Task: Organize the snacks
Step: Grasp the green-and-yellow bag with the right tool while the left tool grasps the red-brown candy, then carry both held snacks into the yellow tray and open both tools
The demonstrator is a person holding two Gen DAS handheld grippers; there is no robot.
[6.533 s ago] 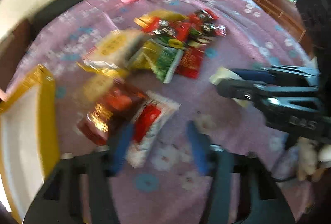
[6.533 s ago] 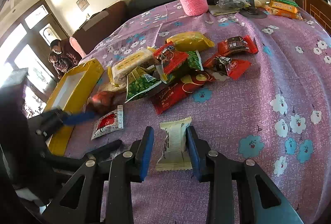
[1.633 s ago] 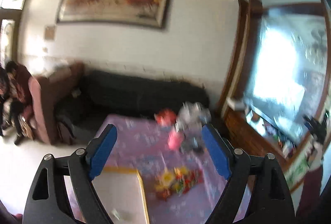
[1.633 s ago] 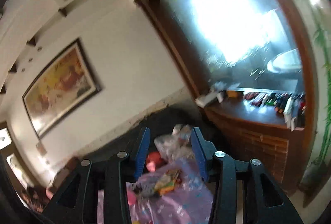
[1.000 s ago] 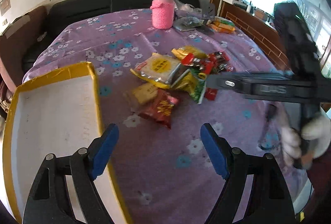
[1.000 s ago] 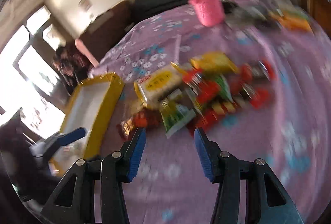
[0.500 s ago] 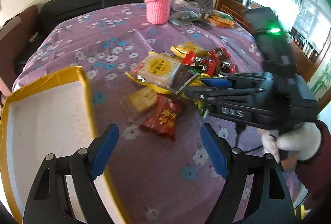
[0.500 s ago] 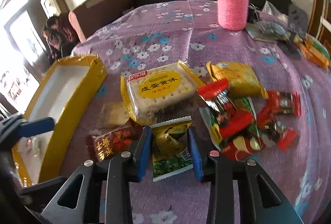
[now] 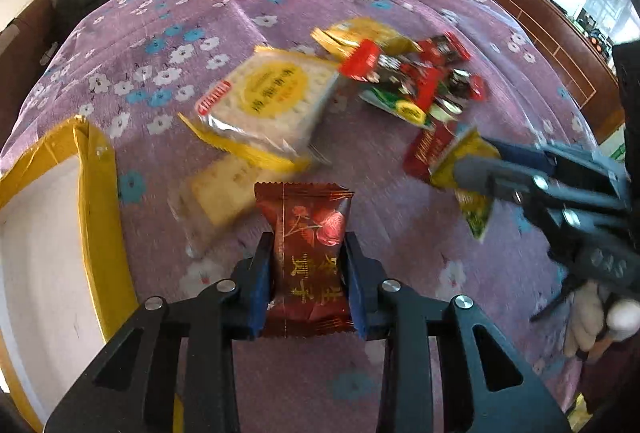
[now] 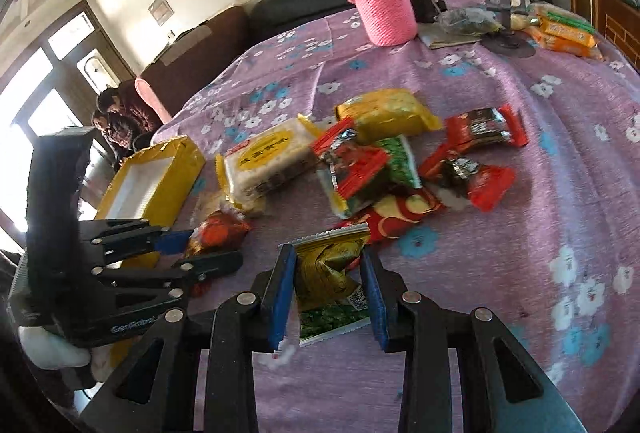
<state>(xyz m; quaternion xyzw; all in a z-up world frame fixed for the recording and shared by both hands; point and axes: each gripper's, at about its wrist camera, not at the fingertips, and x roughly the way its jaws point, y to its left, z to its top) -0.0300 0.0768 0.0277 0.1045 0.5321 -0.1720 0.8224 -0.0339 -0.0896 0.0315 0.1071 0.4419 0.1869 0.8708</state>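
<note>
Purple tablecloth [image 10: 520,253]: two grippers, left gripper [image 9: 308,273] and right gripper [image 10: 328,285], each clamp one packet.

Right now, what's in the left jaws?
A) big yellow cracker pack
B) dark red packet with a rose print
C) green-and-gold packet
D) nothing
B: in the left wrist view the left gripper has its jaws closed on the sides of the dark red packet with a rose print; the green-and-gold packet sits in the right gripper.

We see our left black two-finger gripper with blue pads [image 9: 308,273] clamped on a dark red wrapped snack packet [image 9: 307,253]; our right one [image 10: 328,287] pinches a gold-green foil packet [image 10: 330,283].
</note>
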